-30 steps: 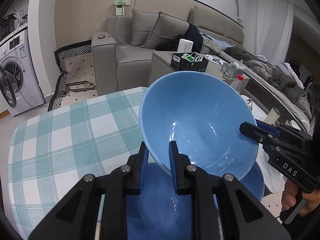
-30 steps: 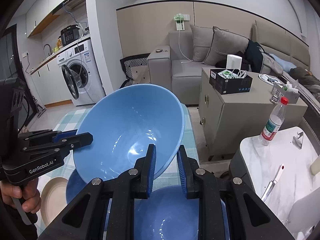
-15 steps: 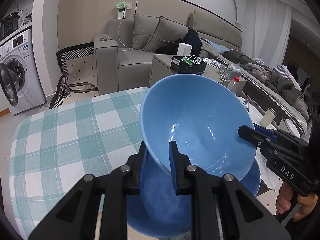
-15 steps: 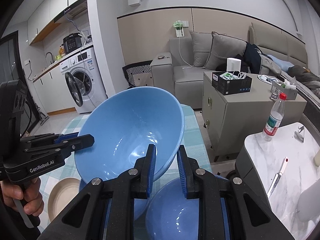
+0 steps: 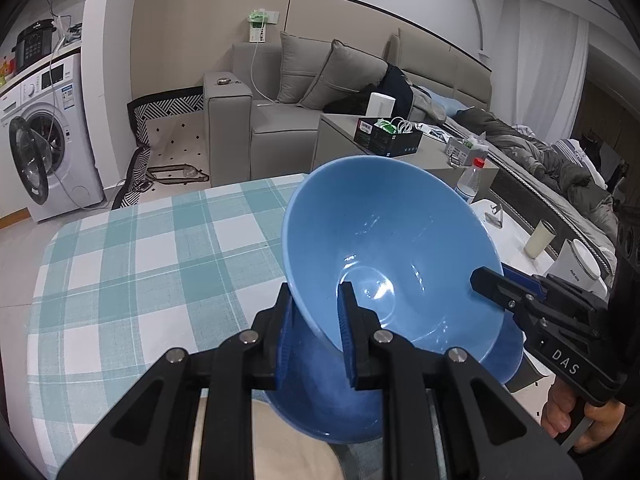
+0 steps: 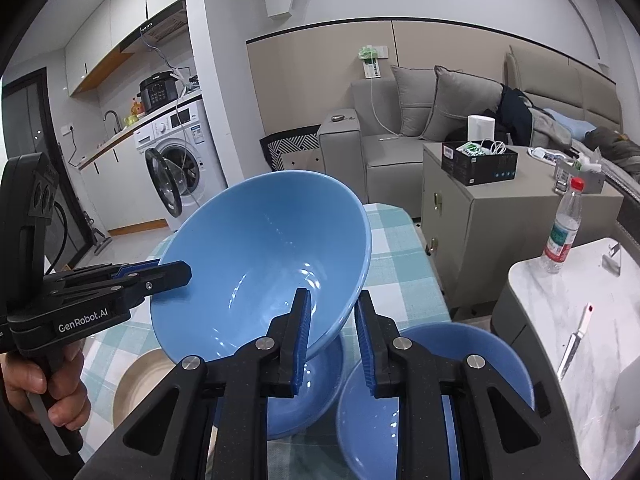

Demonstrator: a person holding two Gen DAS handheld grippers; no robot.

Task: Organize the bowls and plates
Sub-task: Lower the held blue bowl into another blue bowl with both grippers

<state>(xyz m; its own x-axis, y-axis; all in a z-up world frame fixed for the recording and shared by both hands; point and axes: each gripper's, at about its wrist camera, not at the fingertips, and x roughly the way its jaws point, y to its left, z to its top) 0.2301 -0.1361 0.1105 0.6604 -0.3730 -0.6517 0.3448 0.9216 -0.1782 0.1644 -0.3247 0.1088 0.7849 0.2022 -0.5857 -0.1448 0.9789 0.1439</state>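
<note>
Both grippers hold one blue bowl [image 5: 384,248] by its rim, lifted and tilted above the checked tablecloth [image 5: 132,264]. My left gripper [image 5: 314,334] is shut on the near rim in its view. My right gripper [image 6: 332,340] is shut on the opposite rim of the same bowl [image 6: 260,264]. Under it sits a second blue bowl [image 6: 316,384], also seen in the left wrist view [image 5: 320,404]. A third blue bowl [image 6: 436,392] stands to the right of it. A beige plate [image 6: 136,384] lies at the left.
A marble side table [image 6: 580,320] to the right carries a water bottle [image 6: 562,232] and a knife [image 6: 576,340]. A grey cabinet [image 6: 480,216], sofa and washing machine [image 6: 176,168] stand beyond the table's far edge.
The held bowl has risen and moved left, away from the bowl that sat under it. A second lower blue bowl and more of the beige plate have come into view.
</note>
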